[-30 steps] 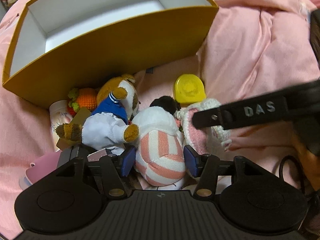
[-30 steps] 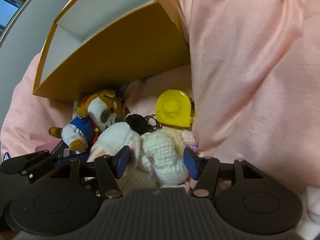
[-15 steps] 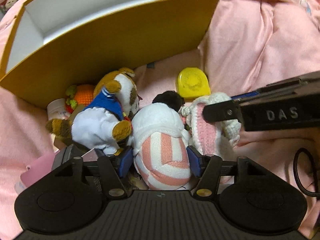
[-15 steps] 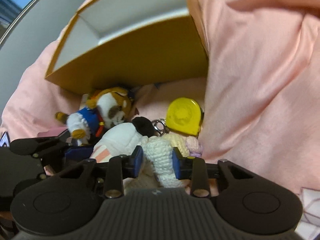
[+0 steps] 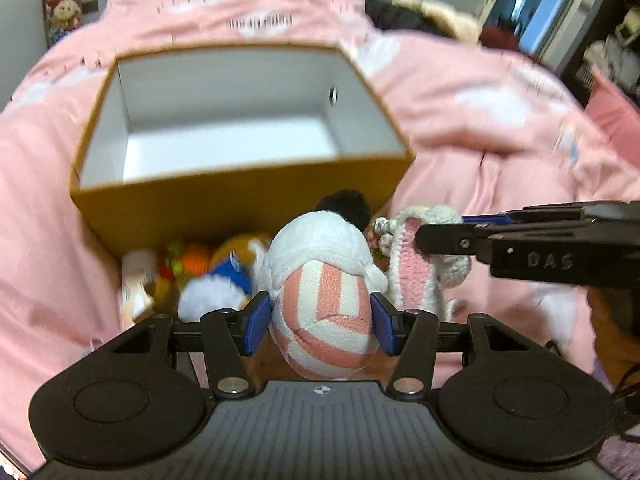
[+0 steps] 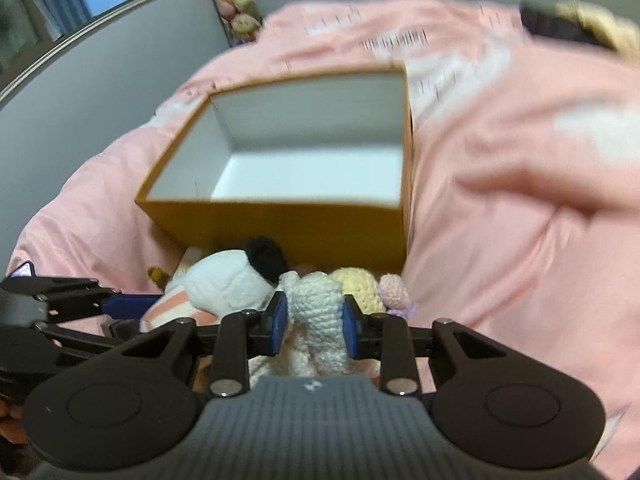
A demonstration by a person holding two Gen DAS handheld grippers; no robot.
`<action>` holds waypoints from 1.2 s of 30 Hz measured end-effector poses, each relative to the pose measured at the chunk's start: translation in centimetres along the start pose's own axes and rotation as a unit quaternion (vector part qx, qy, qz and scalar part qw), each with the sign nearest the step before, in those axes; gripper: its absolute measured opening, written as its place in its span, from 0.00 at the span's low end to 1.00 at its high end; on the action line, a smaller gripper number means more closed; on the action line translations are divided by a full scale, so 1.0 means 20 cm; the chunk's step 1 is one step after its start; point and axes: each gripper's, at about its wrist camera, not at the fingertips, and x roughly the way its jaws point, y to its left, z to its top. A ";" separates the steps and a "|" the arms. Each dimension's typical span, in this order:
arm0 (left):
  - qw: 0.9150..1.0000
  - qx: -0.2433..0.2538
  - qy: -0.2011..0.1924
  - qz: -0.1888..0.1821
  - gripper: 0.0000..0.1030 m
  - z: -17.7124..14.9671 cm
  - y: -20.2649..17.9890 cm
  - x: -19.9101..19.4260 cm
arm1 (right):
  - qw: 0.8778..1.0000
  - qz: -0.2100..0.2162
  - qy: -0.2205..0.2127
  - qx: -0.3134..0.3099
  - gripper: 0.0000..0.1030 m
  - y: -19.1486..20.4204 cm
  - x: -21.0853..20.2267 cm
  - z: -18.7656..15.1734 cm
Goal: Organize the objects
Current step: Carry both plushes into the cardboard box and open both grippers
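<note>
While the striped plush toy (image 5: 324, 300) is sitting squarely between my left gripper (image 5: 320, 322)'s blue pads, I am seeing both pads pressing into its pink-and-white lower half, so the jaws are standing fairly wide but gripping it. Its white upper part and black tuft are pointing away from the camera, toward the near wall of the box. My right gripper (image 6: 314, 324) is clamping the white crocheted toy (image 6: 318, 320); its jaws have just been closing, and they are now squeezing the yarn body narrowly between the pads. A pale yellow knitted part and a small pink one are showing just beyond the right pad. In the left view that same toy is hanging beside the striped one, on its right, with a pink-lined ear showing under the black finger of the other gripper. Just ahead of both toys, the open orange box (image 5: 224, 204) with its white inside is resting on the pink bedding (image 5: 500, 152). Down by the box's near wall, left of the striped toy, a dog plush in blue and white (image 5: 224, 280) and a small orange knitted thing (image 5: 196, 260) are lying blurred together.
</note>
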 end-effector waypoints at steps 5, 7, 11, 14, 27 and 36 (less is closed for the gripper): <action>0.997 -0.002 -0.075 0.008 0.59 0.12 0.03 -0.14 | 0.996 -0.001 -0.064 -0.056 0.29 0.07 -0.11 0.15; 0.995 -0.006 -0.102 0.011 0.59 0.18 0.06 -0.19 | 0.994 0.002 -0.084 -0.077 0.29 0.10 -0.13 0.23; 0.988 -0.017 -0.149 0.037 0.59 0.29 0.14 -0.26 | 0.984 0.009 -0.121 -0.129 0.29 0.18 -0.12 0.38; 0.984 -0.030 -0.168 0.054 0.59 0.38 0.21 -0.24 | 0.978 0.024 -0.137 -0.155 0.29 0.20 -0.05 0.50; 0.986 -0.081 -0.088 0.115 0.59 0.42 0.48 0.25 | 0.982 0.080 -0.034 -0.170 0.29 0.18 0.67 0.64; 0.986 -0.036 -0.052 0.156 0.60 0.38 0.50 0.40 | 0.985 0.111 0.023 -0.134 0.29 0.13 0.89 0.59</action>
